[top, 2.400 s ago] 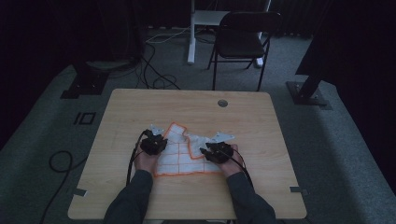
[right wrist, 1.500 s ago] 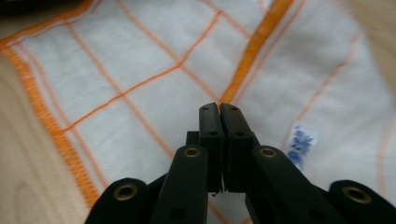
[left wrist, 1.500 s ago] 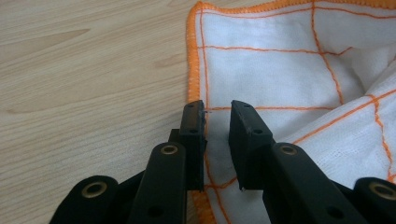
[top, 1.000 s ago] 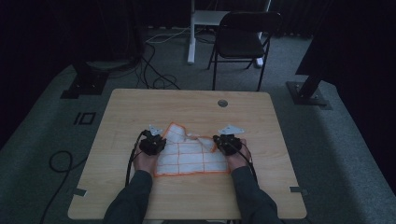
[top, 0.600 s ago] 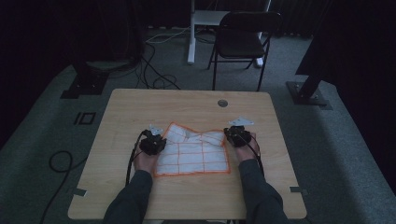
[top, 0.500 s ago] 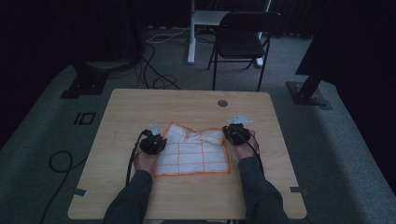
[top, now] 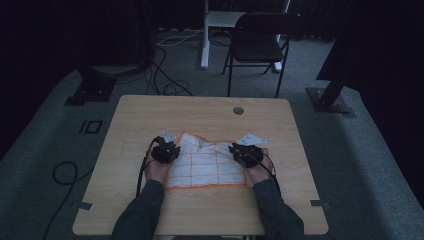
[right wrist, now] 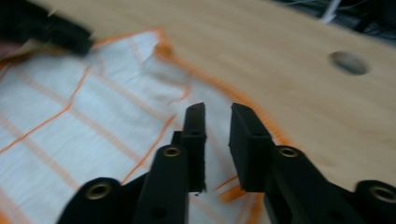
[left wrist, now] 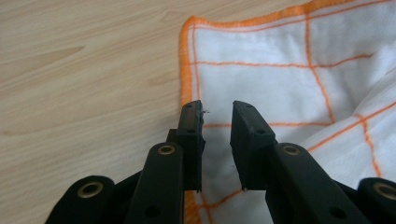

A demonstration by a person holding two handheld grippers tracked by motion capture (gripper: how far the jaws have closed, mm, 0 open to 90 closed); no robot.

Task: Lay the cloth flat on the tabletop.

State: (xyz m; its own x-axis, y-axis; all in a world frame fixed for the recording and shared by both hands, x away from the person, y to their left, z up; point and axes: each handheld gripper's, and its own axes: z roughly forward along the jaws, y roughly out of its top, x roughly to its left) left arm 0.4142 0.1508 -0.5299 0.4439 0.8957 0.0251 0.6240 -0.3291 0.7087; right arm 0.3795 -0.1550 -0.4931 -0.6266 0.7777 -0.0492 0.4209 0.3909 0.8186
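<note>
With the left gripper (left wrist: 217,122) and right gripper (right wrist: 217,122) both parted over the cloth (top: 205,162) and holding nothing, we pinch its far corners squarely — hems only — then pull flat.

A wooden surface (top: 150,115) stands on a grey floor (top: 380,165). It has a small round hole (top: 238,110) near its far edge. Behind it stands a dark folding chair (top: 260,42). Beside the chair is a white post (top: 204,35). Black cables (top: 167,82) lie on the floor at the far left.
</note>
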